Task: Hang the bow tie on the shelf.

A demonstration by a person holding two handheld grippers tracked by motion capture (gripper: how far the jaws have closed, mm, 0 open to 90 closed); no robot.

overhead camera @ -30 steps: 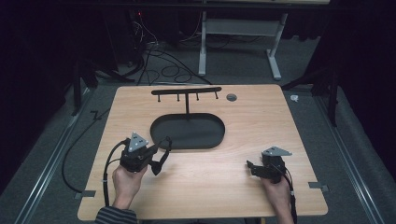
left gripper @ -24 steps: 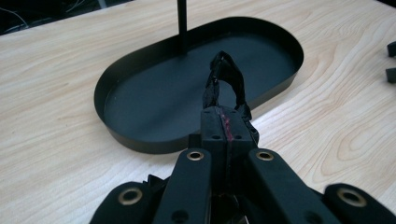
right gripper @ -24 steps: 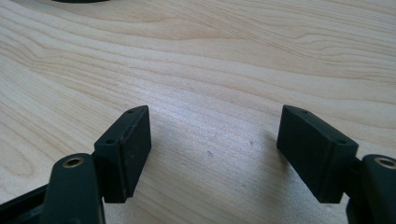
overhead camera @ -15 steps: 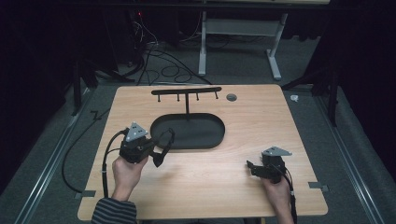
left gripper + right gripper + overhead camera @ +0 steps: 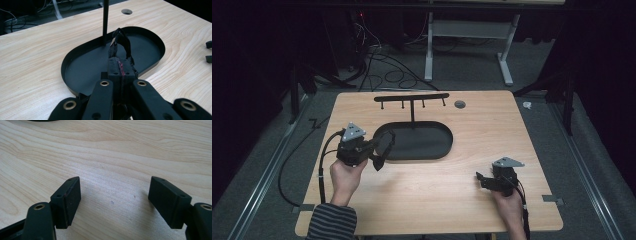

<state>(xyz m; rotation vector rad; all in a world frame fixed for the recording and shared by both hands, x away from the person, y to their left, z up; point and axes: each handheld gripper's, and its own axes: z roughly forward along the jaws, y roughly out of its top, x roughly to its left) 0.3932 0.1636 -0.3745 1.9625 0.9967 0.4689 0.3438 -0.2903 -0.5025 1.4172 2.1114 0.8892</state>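
Observation:
My left gripper [image 5: 373,150] [image 5: 121,68] is shut on a black looped strap [image 5: 122,43] [image 5: 386,142]. The strap arches up from the jaws and hangs over the left end of the black oval tray [image 5: 432,150] [image 5: 82,70]. A thin post [image 5: 413,115] [image 5: 105,20] rises from the tray's far rim and carries a horizontal bar with several small hooks [image 5: 412,98]. My right gripper [image 5: 482,181] [image 5: 115,200] rests low on the bare wood at the front right, open, with nothing between its fingers.
The wooden table [image 5: 482,125] has a round hole [image 5: 459,104] [image 5: 126,11] near its far edge. The right gripper's fingertips [image 5: 208,51] show at the left gripper view's right edge. Cables and a white frame lie on the floor beyond.
My left gripper has moved away from the person and a little left with the strap, now at the tray's left end. The right gripper has stayed put.

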